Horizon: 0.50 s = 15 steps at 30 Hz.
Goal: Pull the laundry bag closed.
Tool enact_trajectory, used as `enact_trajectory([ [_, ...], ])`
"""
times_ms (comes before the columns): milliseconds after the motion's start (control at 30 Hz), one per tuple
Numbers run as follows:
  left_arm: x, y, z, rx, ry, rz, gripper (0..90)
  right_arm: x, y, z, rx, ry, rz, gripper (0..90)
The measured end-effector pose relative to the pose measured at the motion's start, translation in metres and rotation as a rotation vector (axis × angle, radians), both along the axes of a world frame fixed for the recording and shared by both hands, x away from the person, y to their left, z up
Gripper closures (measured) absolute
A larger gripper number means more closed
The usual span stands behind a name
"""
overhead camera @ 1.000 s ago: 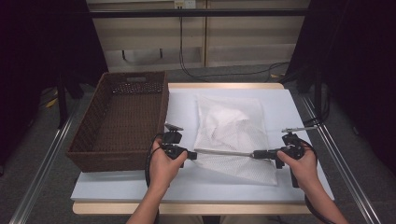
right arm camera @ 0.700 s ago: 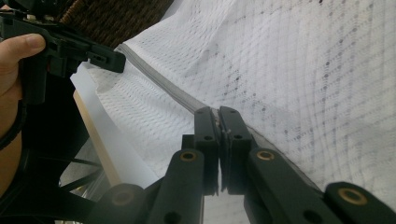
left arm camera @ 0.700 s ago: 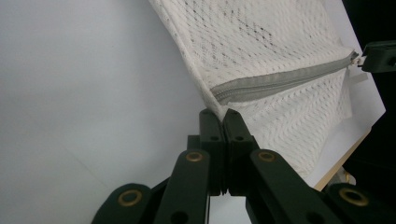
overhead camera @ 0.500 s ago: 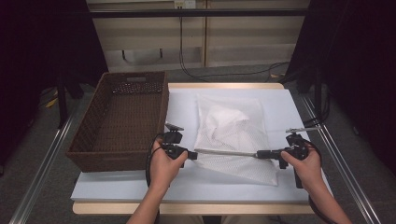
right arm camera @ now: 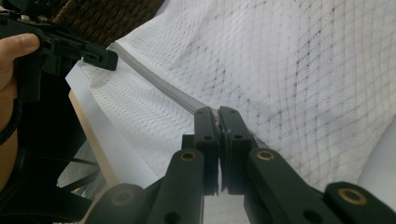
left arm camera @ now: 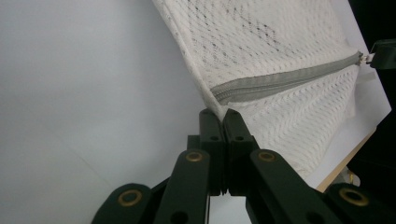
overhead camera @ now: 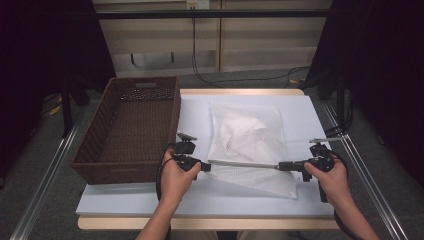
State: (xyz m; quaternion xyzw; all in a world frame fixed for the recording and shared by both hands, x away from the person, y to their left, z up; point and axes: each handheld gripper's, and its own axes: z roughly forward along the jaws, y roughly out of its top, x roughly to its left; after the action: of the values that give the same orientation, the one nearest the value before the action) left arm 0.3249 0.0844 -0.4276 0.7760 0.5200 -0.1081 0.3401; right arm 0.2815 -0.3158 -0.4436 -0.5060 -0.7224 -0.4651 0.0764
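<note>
A white mesh bag (overhead camera: 247,132) with something white inside lies on the white table (overhead camera: 300,112). Its grey zipper (overhead camera: 242,164) runs taut across the near part, between my two grippers, and looks closed along that stretch. My left gripper (overhead camera: 206,165) is shut on the bag's corner at the zipper's left end (left arm camera: 218,111). My right gripper (overhead camera: 280,166) is shut on the zipper pull at the other end (right arm camera: 217,114). In the left gripper view the zipper (left arm camera: 285,79) leads up to the tip of the right gripper (left arm camera: 380,53).
An empty brown wicker basket (overhead camera: 130,125) stands at the table's left side, close to my left hand. In the right gripper view, the basket's corner (right arm camera: 107,14) lies behind the left gripper (right arm camera: 79,51). The table's near edge (overhead camera: 200,222) runs just in front of both hands.
My right gripper has slid a little to the right along the zipper line. The left gripper and the bag have stayed put.
</note>
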Motion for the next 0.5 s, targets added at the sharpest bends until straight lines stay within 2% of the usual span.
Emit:
enact_trajectory([
  [67, 0.0003, 0.0003, 0.0002, 0.005, -0.002, -0.015, 88.9, -0.0003, -0.0011, -0.0002, 0.005, 0.003, 0.002, 87.0],
  [167, 0.0000, 0.0004, -0.0003, -0.001, 0.003, -0.001, 88.9, -0.0006, -0.0024, 0.0002, -0.005, 0.001, -0.004, 87.0],
  [500, 0.0000, -0.0007, -0.0008, 0.000, 0.007, 0.012, 88.9, -0.0006, -0.0076, 0.0004, 0.006, 0.005, 0.001, 86.9],
])
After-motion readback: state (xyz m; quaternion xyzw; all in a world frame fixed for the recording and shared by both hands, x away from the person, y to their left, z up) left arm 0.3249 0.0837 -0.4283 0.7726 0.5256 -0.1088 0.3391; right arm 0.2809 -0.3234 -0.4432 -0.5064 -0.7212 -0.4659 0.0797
